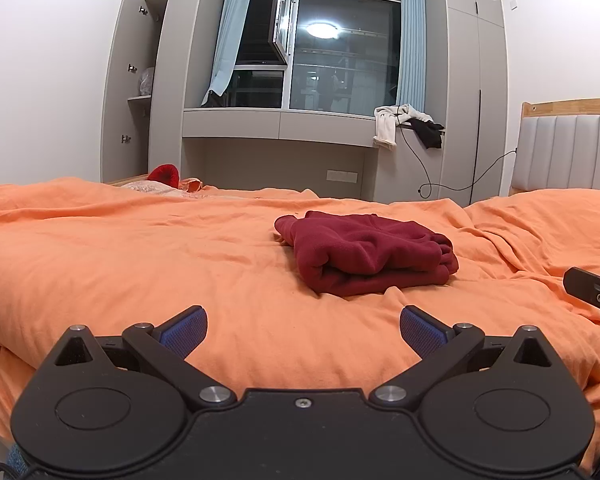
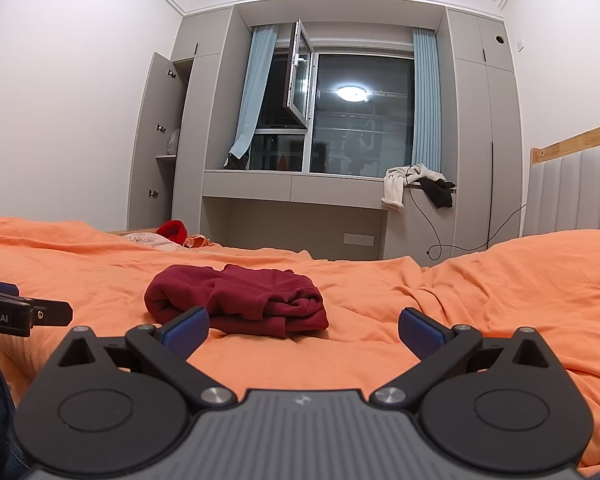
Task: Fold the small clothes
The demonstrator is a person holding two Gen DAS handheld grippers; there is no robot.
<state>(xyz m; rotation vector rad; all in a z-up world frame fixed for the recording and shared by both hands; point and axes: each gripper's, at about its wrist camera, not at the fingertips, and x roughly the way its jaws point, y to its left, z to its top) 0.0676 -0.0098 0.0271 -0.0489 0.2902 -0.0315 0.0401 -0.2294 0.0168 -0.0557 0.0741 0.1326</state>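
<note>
Maroon garment [image 1: 364,254] lies folded on the bed [image 1: 140,248]; our left gripper [image 1: 303,330] and right gripper [image 2: 303,332] hang spread, empty; we'd only square edges gently.

Bare orange bedspread [image 1: 140,248] all around; only the folded maroon garment [image 1: 364,254] obstructs mid-bed, headboard [image 1: 568,152] bounding right edge.
</note>
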